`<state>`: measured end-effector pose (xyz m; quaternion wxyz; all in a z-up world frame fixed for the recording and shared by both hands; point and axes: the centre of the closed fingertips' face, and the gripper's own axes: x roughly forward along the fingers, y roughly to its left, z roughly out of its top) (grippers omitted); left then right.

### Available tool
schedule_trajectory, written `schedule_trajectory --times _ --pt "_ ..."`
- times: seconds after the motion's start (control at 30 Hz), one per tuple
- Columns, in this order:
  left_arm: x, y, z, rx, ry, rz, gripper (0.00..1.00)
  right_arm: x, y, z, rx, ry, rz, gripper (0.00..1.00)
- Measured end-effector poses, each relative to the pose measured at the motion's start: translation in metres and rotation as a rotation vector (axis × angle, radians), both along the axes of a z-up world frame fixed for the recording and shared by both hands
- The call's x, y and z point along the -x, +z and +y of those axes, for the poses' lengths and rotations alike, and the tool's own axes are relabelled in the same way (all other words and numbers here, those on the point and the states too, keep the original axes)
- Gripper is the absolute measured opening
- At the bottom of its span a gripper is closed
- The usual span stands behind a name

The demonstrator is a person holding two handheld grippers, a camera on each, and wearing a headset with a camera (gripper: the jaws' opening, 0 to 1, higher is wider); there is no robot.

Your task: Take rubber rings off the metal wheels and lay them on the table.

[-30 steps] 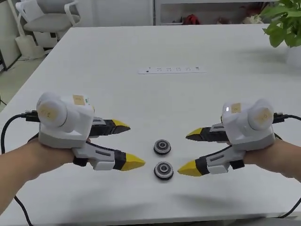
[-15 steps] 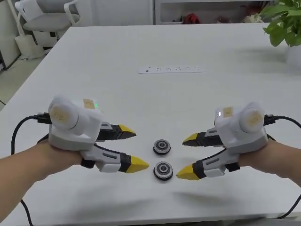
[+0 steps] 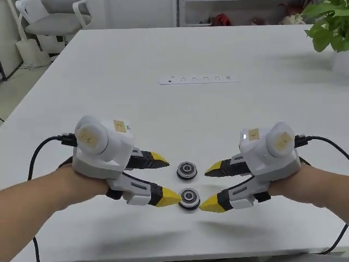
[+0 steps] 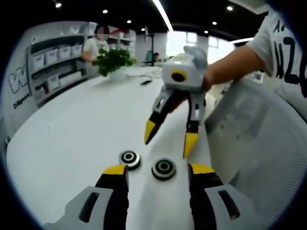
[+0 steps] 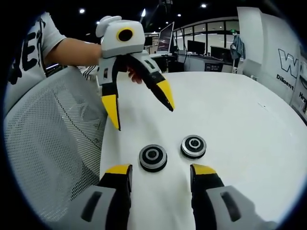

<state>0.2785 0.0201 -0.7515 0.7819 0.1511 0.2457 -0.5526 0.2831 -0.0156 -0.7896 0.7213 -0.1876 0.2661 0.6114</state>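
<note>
Two small metal wheels with black rubber rings lie on the white table (image 3: 218,109): a near wheel (image 3: 189,197) (image 4: 164,168) (image 5: 153,157) and a far wheel (image 3: 186,170) (image 4: 130,158) (image 5: 193,146). My left gripper (image 3: 164,178) (image 4: 156,172) (image 5: 141,109) comes in from the left, open, its yellow tips just left of the wheels. My right gripper (image 3: 211,185) (image 5: 160,171) (image 4: 170,140) faces it from the right, also open, tips just right of the wheels. Neither gripper holds anything.
A white power strip (image 3: 198,79) lies mid-table. A green plant (image 3: 327,27) stands at the far right. A white chair (image 3: 54,22) sits beyond the far left corner. Cables trail from both grippers. A mesh chair back (image 5: 53,134) is near the table's front edge.
Both grippers have moved inward toward the two wheels, closing the gap between their tips. The wheels have not moved.
</note>
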Motion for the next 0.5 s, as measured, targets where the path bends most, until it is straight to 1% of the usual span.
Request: schedule_trajectory --times 0.13,0.3,0.5 --pt "-0.001 -0.007 -0.002 -0.012 -0.010 0.015 0.48 0.002 -0.003 0.002 0.001 0.008 0.010 0.44" --pt "-0.002 -0.011 -0.005 -0.006 -0.011 0.029 0.46 0.003 -0.006 0.004 0.001 0.008 0.024 0.42" --pt "0.001 -0.018 -0.008 -0.021 -0.022 0.045 0.42 0.005 -0.008 0.006 -0.002 0.009 0.034 0.42"
